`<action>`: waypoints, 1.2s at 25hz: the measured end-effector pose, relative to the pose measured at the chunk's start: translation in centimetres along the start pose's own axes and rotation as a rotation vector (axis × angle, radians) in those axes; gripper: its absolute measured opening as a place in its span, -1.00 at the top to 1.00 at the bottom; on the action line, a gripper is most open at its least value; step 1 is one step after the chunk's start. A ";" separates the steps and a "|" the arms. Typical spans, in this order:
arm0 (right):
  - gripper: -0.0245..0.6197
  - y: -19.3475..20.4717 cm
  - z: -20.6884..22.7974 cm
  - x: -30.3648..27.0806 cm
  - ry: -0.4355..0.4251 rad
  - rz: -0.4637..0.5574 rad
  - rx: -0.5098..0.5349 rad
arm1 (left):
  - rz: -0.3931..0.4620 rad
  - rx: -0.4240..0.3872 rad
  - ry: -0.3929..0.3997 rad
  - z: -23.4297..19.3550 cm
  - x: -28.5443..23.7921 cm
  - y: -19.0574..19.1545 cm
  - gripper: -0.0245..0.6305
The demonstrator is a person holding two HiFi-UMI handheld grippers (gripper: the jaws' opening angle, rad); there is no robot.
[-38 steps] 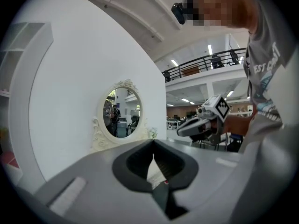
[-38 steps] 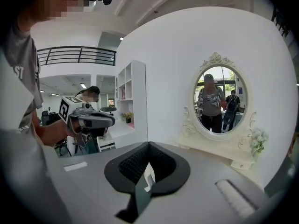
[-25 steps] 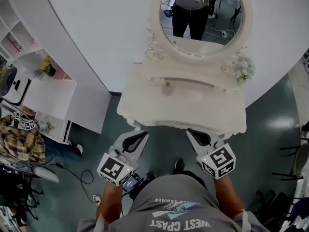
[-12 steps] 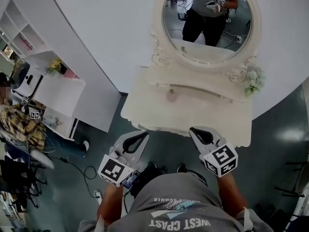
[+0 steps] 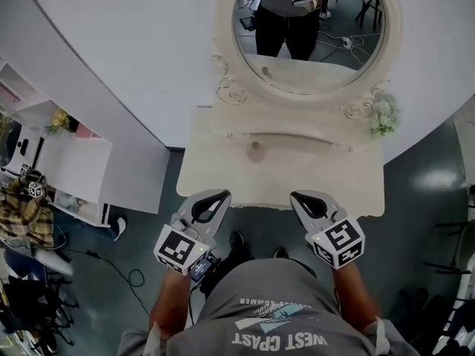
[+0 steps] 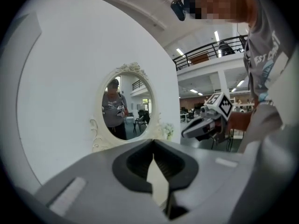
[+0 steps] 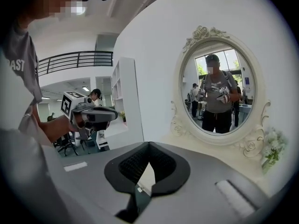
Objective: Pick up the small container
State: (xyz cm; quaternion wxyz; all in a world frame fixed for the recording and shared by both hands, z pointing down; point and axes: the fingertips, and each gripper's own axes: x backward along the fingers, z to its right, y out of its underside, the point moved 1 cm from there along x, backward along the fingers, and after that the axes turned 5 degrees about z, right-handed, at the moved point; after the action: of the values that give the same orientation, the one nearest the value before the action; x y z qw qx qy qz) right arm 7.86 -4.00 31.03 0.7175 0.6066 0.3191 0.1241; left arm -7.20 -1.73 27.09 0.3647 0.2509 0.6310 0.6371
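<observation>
Both grippers have come forward since the earlier frame. Floor showed between their tips and the dressing table then, and now the tips sit at its front edge. My left gripper (image 5: 216, 199) and right gripper (image 5: 302, 198) lie side by side, well apart, pointing at the table; each carries a black-and-white marker cube (image 5: 178, 250) at its back. In each gripper view the jaws are pressed together at the tips with nothing between them; dark ribbed pads curve round a teardrop-shaped gap, set in smooth matte grey plastic.

The small container (image 5: 256, 151) stands on the tabletop, a little left of centre, near the raised back ledge under the mirror. It is roughly midway ahead of my two grippers and well apart from both. It looks round, squat and dull pinkish-brown; it is too small to tell its material or whether it has a lid. Neither gripper view shows it.

The dressing table (image 5: 338, 178) is cream, with a curved, scalloped front edge and a smooth satin top. The oval mirror (image 5: 308, 28) has a carved frame with scrollwork at its foot; a small spray of pale flowers (image 5: 382, 116) sits at its right. The floor (image 5: 419, 213) is dark and glossy.

As I judge it, the task is barely begun — the approach is under way and nothing is touched. One gripper must yet open, reach over the top, close round the container and lift.
</observation>
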 end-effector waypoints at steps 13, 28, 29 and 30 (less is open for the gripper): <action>0.92 -3.2 0.9 -5.9 0.246 -0.028 -0.021 | 0.035 0.025 0.248 -8.6 -4.8 2.0 0.92; 0.92 -2.3 6.6 -9.7 0.167 -0.078 -0.072 | -0.030 0.062 0.189 -11.0 -11.3 5.0 0.92; 0.92 -2.0 7.2 -9.9 0.155 -0.085 -0.073 | -0.039 0.066 0.180 -11.1 -11.8 5.4 0.92; 0.92 -1.6 7.8 -10.3 0.143 -0.094 -0.076 | -0.047 0.071 0.172 -11.2 -12.5 5.9 0.92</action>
State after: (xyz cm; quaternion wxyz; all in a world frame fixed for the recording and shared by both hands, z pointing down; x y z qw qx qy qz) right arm 4.38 -16.32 33.10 0.7203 0.5529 0.3927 0.1456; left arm -9.24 -18.07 33.77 0.3150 0.1934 0.6879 0.6246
